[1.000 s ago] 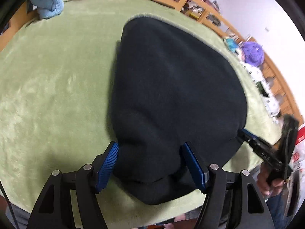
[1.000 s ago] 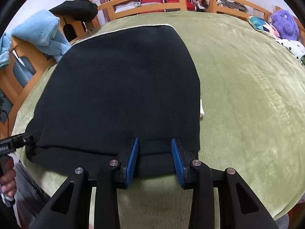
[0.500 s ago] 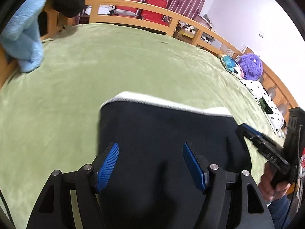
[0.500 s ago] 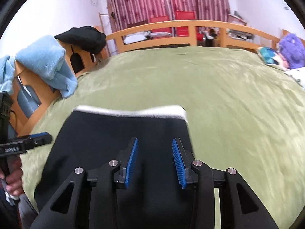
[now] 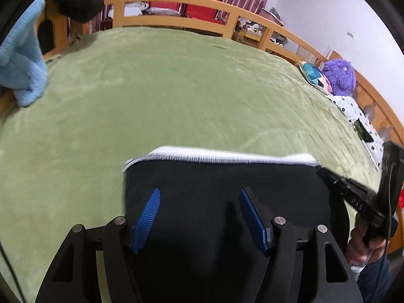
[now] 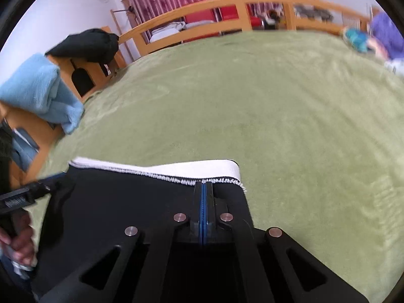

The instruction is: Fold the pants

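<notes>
The black pants (image 5: 222,176) lie folded on the green bed cover (image 5: 176,88), with a white waistband edge (image 5: 227,155) along their far side. My left gripper (image 5: 199,197) is open, its blue pads (image 5: 147,217) spread above the black cloth. In the right wrist view the pants (image 6: 126,197) show the white band (image 6: 176,169) too. My right gripper (image 6: 203,184) is shut, its tips at the band's near edge; whether cloth is pinched between them is hidden. It also shows at the right of the left wrist view (image 5: 353,197).
A wooden bed rail (image 5: 189,0) runs around the far side. A light blue towel (image 6: 43,93) and a dark garment (image 6: 85,45) hang on the left rail. A purple plush toy (image 5: 339,77) and a patterned cushion (image 5: 313,74) sit at the right.
A second ago the pants lay spread long; now they are folded short with the white band on top. Both cameras tilted up. The right gripper has closed; the left stays open.
</notes>
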`<act>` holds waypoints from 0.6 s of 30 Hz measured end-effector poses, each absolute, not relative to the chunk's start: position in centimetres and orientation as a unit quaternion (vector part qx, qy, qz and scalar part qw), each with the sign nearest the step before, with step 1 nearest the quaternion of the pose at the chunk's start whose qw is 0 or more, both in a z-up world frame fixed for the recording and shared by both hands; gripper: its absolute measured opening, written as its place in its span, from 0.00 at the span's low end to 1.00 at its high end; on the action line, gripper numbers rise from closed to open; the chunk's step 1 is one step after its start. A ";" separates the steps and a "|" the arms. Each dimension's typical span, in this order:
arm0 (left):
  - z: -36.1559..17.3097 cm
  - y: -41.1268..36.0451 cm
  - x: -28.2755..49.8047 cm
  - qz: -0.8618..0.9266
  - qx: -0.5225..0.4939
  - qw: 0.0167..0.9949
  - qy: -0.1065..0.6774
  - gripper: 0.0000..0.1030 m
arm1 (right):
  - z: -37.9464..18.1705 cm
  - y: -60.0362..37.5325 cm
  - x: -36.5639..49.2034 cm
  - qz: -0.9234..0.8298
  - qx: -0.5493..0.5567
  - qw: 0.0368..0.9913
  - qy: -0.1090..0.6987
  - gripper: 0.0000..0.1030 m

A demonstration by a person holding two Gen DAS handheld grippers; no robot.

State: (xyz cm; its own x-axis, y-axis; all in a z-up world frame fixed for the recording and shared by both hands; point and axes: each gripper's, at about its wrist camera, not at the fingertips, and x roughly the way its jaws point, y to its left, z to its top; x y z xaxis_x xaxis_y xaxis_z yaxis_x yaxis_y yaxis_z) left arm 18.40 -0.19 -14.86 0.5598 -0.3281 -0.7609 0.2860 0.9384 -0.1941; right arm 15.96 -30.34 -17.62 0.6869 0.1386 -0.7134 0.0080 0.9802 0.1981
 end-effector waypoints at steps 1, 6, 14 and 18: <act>-14.4 0.4 17.1 -0.173 -0.023 0.885 0.432 0.62 | -16.9 -30.2 14.7 0.031 0.089 0.915 0.392 0.01; -14.7 1.9 9.8 -0.186 -0.012 0.883 0.430 0.64 | -16.1 -30.5 8.1 0.036 0.110 0.918 0.380 0.25; -17.9 5.5 3.9 -0.118 -0.035 0.867 0.482 0.66 | -18.6 -32.5 0.8 -0.019 0.095 0.901 0.423 0.27; -15.2 5.6 3.3 -0.111 -0.057 0.870 0.477 0.64 | -17.3 -33.5 -1.1 -0.039 0.112 0.895 0.430 0.27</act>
